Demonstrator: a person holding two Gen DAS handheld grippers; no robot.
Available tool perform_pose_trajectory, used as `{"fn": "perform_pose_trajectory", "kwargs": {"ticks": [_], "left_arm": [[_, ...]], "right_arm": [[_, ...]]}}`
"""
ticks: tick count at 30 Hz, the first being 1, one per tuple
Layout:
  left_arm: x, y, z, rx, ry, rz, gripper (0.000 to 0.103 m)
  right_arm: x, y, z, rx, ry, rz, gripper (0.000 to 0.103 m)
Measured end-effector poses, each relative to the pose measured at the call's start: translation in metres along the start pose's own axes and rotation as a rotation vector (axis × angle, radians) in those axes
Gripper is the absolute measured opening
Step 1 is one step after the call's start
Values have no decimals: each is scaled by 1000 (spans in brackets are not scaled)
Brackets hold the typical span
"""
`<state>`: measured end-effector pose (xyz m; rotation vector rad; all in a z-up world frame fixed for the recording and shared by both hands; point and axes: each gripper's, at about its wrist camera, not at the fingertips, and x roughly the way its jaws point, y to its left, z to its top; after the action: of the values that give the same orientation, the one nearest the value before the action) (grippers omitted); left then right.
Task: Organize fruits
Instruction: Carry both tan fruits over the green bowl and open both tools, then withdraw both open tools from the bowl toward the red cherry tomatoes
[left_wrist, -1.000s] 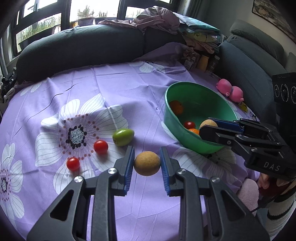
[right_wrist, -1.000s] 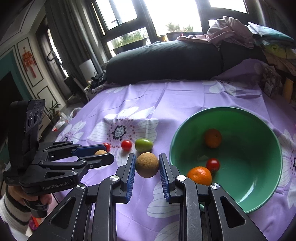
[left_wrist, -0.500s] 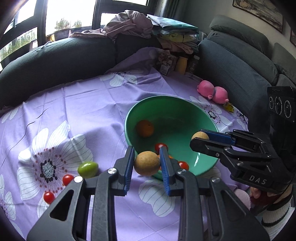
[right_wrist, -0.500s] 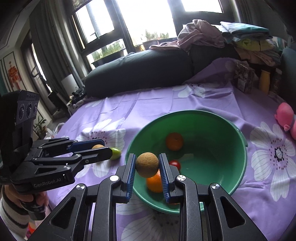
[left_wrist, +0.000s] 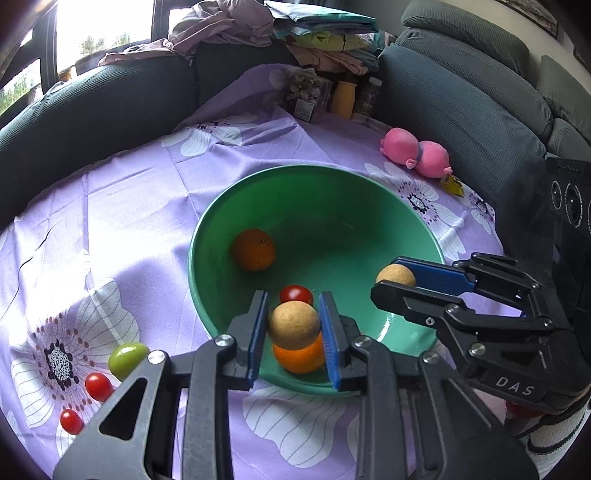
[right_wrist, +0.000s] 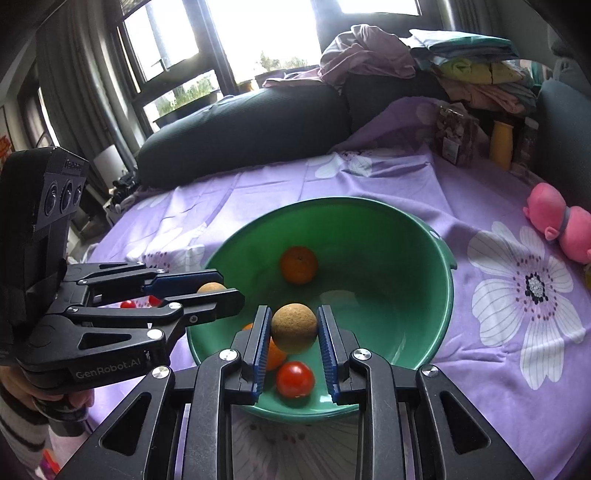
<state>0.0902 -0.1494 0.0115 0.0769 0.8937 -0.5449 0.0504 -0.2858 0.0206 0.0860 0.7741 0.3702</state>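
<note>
My left gripper (left_wrist: 294, 325) is shut on a round tan fruit (left_wrist: 293, 324) above the near rim of the green bowl (left_wrist: 332, 184). My right gripper (right_wrist: 294, 328) is shut on a second tan fruit (right_wrist: 294, 327) over the bowl (right_wrist: 439, 288); it also shows in the left wrist view (left_wrist: 395, 275). In the bowl lie an orange (left_wrist: 254, 249), another orange (left_wrist: 299, 356) under my left fruit, and a red cherry tomato (left_wrist: 296, 294). On the cloth at the left lie a green fruit (left_wrist: 127, 355) and two red tomatoes (left_wrist: 98, 386) (left_wrist: 71, 421).
The purple flowered cloth (left_wrist: 129, 221) covers the table. A pink plush toy (left_wrist: 417, 151) lies at the back right. A yellow bottle (left_wrist: 343, 99) and a packet (left_wrist: 308, 94) stand at the far edge. Dark sofa cushions (left_wrist: 92, 99) ring the table.
Both grippers have moved from the cloth at the left to over the green bowl, each still holding its tan fruit. The loose fruits on the cloth have not moved.
</note>
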Motion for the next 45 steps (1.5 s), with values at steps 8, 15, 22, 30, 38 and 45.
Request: {"fn": "perform_pose_trajectory", "kwargs": {"ticks": [8, 15, 22, 30, 38, 45], "left_arm": [[5, 1, -3, -13, 13, 14, 28], [-7, 3, -5, -32, -15, 13, 61], [-30, 6, -14, -37, -56, 42, 71], [-55, 23, -41, -95, -71, 111, 76], [-78, 53, -82, -198, -53, 173, 76], [-108, 85, -115, -307, -77, 230, 76]], "right_arm": [[6, -3, -4, 20, 38, -9, 27], [1, -5, -5, 31, 37, -20, 28], [-10, -3, -5, 40, 16, -22, 28], [-20, 10, -7, 17, 9, 5, 28], [-18, 34, -8, -30, 29, 51, 28], [-16, 69, -7, -109, 36, 114, 28]]}}
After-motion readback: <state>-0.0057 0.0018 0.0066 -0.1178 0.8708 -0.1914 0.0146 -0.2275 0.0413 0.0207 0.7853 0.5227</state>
